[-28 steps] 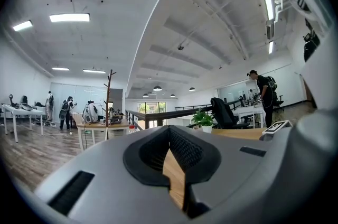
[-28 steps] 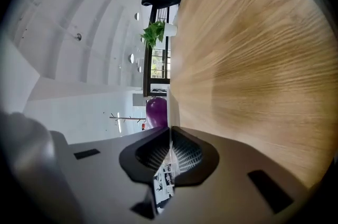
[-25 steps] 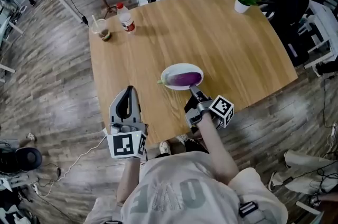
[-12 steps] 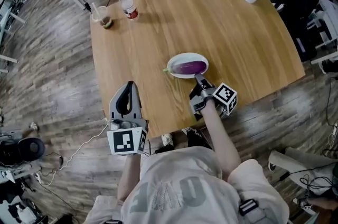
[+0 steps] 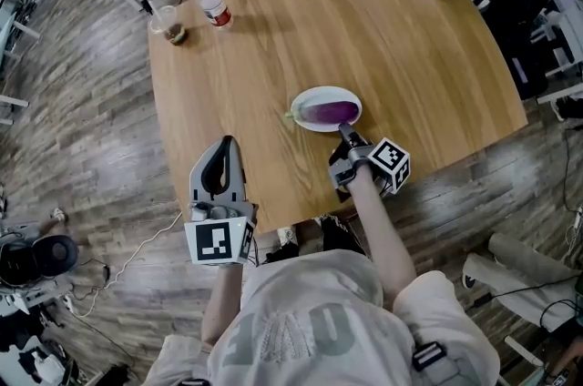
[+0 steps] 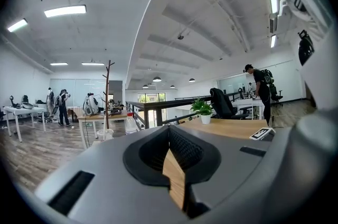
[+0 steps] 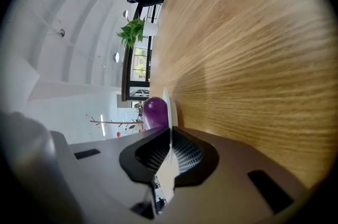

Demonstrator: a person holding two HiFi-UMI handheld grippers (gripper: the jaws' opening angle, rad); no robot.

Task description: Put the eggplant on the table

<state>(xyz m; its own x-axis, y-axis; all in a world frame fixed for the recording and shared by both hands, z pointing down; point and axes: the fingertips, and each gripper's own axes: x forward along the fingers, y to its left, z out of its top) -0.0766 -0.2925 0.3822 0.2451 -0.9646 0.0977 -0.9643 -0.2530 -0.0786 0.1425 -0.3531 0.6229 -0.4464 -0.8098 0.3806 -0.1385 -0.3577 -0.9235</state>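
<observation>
Left gripper [image 5: 225,143]: tips over the near edge of the worktop [image 5: 383,29], jaws pressed together, nothing between them. Eggplant [image 5: 330,111] lies on the white plate [image 5: 310,93], mid-worktop. My right gripper [image 5: 343,130]: jaws likewise together, empty, tips just beside the plate's near rim.

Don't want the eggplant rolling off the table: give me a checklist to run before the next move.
1. Start: the eggplant lies on the plate, not yet on the table: ok.
2. Hold: the right gripper is shut on the plate's near rim: ok.
3. Spare: the left gripper is shut, empty, clear of the plate: ok.
4. Landing: bare table beside the plate: ok.
5. Hold firm enough to tilt: cannot tell.
</observation>
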